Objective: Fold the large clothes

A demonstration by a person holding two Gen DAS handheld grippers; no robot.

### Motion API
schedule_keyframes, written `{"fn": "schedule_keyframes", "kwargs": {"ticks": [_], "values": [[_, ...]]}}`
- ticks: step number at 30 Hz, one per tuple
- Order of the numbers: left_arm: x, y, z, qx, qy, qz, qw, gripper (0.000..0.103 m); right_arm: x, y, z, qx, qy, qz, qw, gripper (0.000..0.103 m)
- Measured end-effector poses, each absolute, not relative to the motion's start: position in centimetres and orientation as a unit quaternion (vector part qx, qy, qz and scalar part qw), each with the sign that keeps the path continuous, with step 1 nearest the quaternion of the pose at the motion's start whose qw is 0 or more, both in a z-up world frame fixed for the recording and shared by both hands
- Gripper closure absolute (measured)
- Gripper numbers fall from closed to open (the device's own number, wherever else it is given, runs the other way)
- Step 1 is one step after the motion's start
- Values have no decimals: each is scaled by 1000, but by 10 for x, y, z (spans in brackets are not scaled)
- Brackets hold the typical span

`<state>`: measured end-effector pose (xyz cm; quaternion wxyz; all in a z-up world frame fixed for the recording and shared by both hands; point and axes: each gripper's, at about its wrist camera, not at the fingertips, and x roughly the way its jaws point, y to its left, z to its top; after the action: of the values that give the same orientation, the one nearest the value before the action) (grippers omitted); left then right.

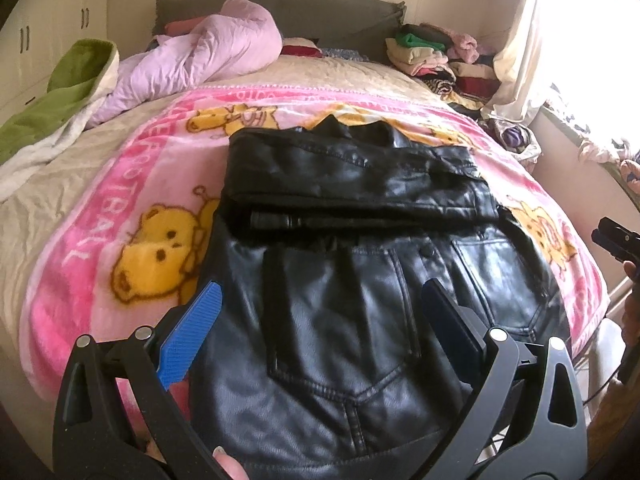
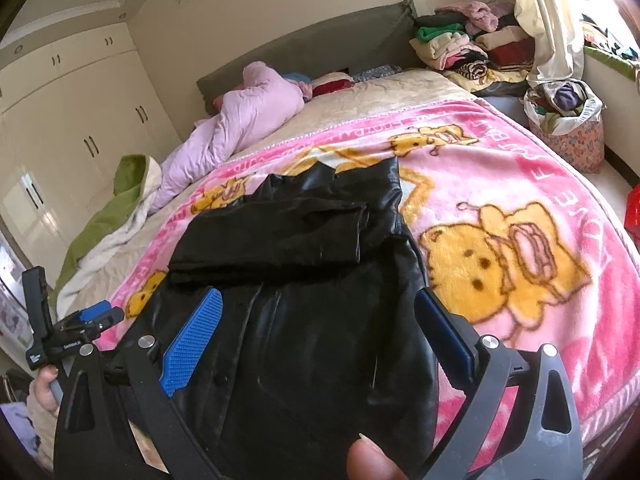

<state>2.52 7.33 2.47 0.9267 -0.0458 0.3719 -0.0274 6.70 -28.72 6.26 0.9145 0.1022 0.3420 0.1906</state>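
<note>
hovering over the near end of the black leather jacket (image 1: pixel 340 300), left gripper (image 1: pixel 320 328) is spread wide, blue pads (image 1: pixel 192 332) apart, nothing between them. right gripper (image 2: pixel 316 336) same: jaws wide open, empty, above the jacket's right side. jacket lies on a pink cartoon blanket (image 1: pixel 120 208) on the bed (image 2: pixel 380 92), sleeves folded across its upper part. farther out: lilac duvet (image 1: pixel 200 56) and green blanket (image 1: pixel 60 88) bunched at left, pile of folded clothes (image 2: pixel 472 48) by the headboard, bag of clothes (image 2: pixel 568 120) on the floor at right, wardrobe (image 2: pixel 72 120) at left.
</note>
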Motion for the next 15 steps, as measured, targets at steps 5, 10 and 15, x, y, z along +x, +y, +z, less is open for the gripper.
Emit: {"fn": "schedule_keyframes", "kwargs": {"ticks": [5,10,15], "values": [[18,73,17,-43,381,-24,923,9,61,-288,58,90,346,193,913,7],[12,74,7,-39,395,-19,918,9,56,-289,51,91,353,204,909,7],[7,81,-1,-40,407,-8,913,9,48,-284,38,75,365,220,902,7]]}}
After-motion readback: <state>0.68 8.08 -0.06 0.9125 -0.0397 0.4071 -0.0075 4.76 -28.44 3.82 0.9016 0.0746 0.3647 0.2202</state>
